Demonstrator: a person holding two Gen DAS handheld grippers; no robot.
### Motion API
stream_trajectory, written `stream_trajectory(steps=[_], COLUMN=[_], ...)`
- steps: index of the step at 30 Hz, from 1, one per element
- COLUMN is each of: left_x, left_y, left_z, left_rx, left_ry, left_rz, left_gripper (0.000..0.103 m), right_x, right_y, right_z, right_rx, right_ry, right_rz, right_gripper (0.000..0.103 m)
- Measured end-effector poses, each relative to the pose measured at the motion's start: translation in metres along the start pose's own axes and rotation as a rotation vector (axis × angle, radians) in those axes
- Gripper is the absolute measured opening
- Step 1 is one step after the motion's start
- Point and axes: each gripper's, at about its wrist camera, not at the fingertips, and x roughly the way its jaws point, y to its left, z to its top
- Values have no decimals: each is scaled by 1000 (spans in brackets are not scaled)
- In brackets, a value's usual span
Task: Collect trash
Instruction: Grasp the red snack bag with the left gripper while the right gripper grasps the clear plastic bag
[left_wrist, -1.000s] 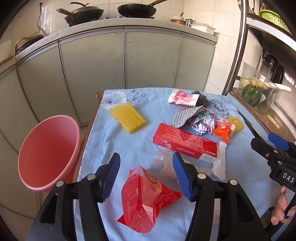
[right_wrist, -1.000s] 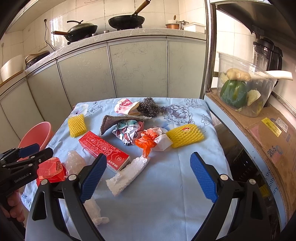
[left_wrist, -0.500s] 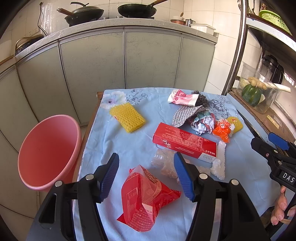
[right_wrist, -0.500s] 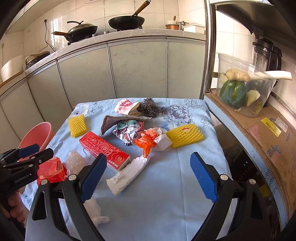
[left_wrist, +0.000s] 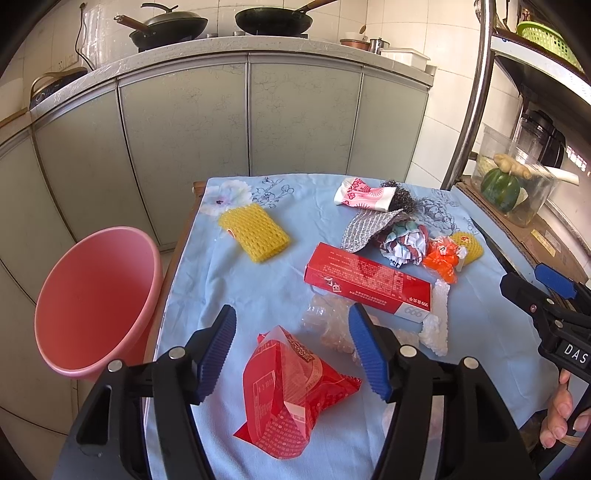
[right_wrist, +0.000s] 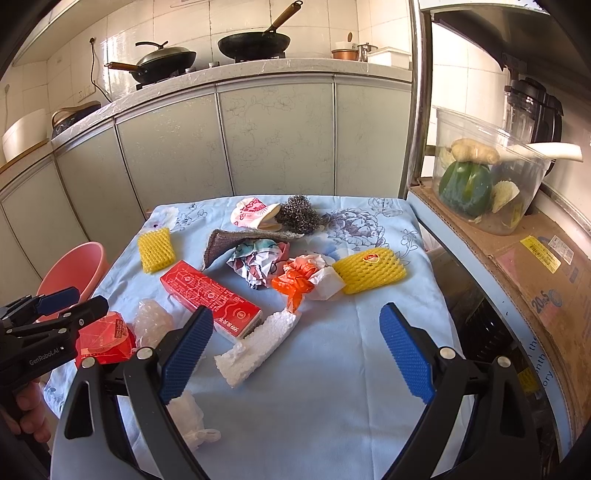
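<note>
Trash lies on a blue cloth table (left_wrist: 258, 291). My left gripper (left_wrist: 293, 349) is open and straddles a red snack wrapper (left_wrist: 291, 391) near the table's front left; the wrapper also shows in the right wrist view (right_wrist: 103, 339). A red box (left_wrist: 365, 282) (right_wrist: 210, 295), clear plastic (left_wrist: 328, 325), white foam strip (right_wrist: 258, 343), yellow foam nets (left_wrist: 255, 232) (right_wrist: 369, 269), crumpled paper (right_wrist: 258, 260) and an orange bag (right_wrist: 295, 282) lie further in. My right gripper (right_wrist: 295, 350) is open and empty above the front of the table. A pink bin (left_wrist: 92, 299) stands left of the table.
Grey kitchen cabinets (left_wrist: 240, 118) with pans on top stand behind the table. A metal shelf post (right_wrist: 415, 110) and a cardboard-lined shelf with a clear tub of vegetables (right_wrist: 480, 184) are on the right. A steel scourer (right_wrist: 297, 218) and pink wrapper (right_wrist: 251, 214) lie at the back.
My left gripper has eased slightly lower toward the red wrapper and its jaws stand a little wider. The right gripper has not moved.
</note>
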Motion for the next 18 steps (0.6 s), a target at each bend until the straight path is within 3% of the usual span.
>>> stream_trajectory(steps=[8, 18], left_x=[-3, -23], left_y=[4, 40], left_z=[-2, -26], left_rx=[-1, 23], left_ry=[0, -14], left_rz=[-16, -56], left_gripper=[69, 74], right_x=[-3, -12], right_y=[2, 0], right_z=[-1, -10], right_rx=[-9, -33], right_ry=[0, 13], right_rz=[3, 48], right_gripper=[92, 92])
